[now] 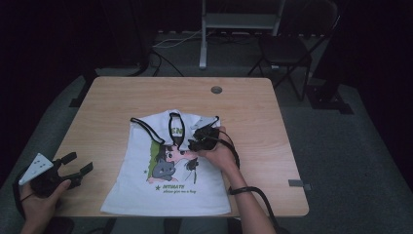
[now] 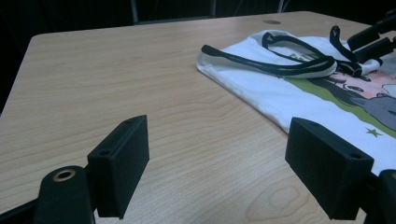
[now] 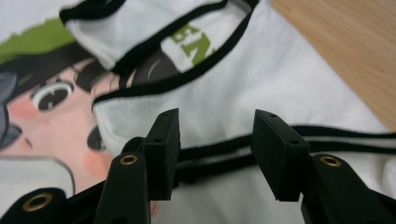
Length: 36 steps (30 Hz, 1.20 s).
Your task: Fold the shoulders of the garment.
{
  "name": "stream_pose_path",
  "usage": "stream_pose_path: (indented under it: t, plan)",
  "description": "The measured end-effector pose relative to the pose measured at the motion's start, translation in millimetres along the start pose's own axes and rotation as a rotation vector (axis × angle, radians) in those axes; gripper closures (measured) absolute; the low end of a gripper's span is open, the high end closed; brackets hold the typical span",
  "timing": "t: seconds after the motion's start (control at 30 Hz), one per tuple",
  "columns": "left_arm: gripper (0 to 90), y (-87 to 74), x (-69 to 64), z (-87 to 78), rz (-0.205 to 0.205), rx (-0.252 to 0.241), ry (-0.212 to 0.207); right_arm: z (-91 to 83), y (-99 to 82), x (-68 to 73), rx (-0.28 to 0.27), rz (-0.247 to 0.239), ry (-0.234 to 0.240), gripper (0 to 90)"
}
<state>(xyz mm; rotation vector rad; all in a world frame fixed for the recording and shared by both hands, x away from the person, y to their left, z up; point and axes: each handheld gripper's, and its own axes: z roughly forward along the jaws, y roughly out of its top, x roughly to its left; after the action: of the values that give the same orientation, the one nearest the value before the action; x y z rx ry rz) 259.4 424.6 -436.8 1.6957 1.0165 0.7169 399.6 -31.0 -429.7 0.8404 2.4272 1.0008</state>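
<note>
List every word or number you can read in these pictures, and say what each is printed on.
"INTIMATE", green, on the white shirt below the cartoon.
A smaller green line under it: too small to read.
Green letters at the folded neckline: cut off by the fold, perhaps "EN".

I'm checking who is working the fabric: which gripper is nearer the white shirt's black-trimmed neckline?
The right. The right gripper hovers over the shirt beside its neckline, jaws open. The left gripper sits off the shirt's left edge, over bare table.
</note>
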Motion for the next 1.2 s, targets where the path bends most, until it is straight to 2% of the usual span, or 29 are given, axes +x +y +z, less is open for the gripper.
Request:
stream_pose_path:
  t: [0.27, 0.33, 0.43, 0.53, 0.67, 0.8, 0.87, 1.03, 1.13, 1.2]
  plan:
    - [21.2, 0.1, -0.6, 0.2, -0.002, -0.003, 0.003, -0.9, -5.1, 1.4, 0.006, -0.007, -0.008, 50.1]
    - [21.2, 1.5, -1.1, 1.3, -0.012, -0.013, -0.007, 0.5, -4.7, 0.9, 0.002, 0.002, -0.014, 49.7]
    - [21.2, 13.1, -6.3, 5.2, 0.017, -0.031, -0.023, 4.5, -2.6, 1.0, -0.007, 0.010, -0.021, 49.7]
    - [21.1, 31.8, -15.8, 15.4, 0.054, -0.033, -0.069, 8.3, 0.1, 0.9, -0.012, 0.015, -0.026, 50.0]
    - [21.2, 60.8, -35.5, 47.1, 0.126, 0.004, -0.150, 9.8, 2.1, 0.2, -0.009, 0.011, -0.023, 49.0]
    - [21.2, 89.0, -53.8, 95.5, 0.198, 0.078, -0.207, 6.1, 0.6, -0.6, -0.018, 0.029, -0.035, 44.9]
    - [21.2, 98.4, -61.2, 116.7, 0.215, 0.116, -0.230, 1.5, -0.1, -2.0, -0.038, 0.038, -0.039, 43.4]
    - [21.2, 110.5, -81.4, 167.4, 0.267, 0.205, -0.235, -7.6, -1.9, -7.6, -0.066, 0.064, -0.062, 37.6]
    - [21.2, 108.3, -92.3, 189.4, 0.310, 0.249, -0.216, -11.5, -4.3, -9.3, -0.071, 0.068, -0.066, 34.2]
    - [21.1, 106.2, -96.4, 198.8, 0.306, 0.264, -0.212, -14.1, -6.3, -10.5, -0.076, 0.073, -0.065, 32.0]
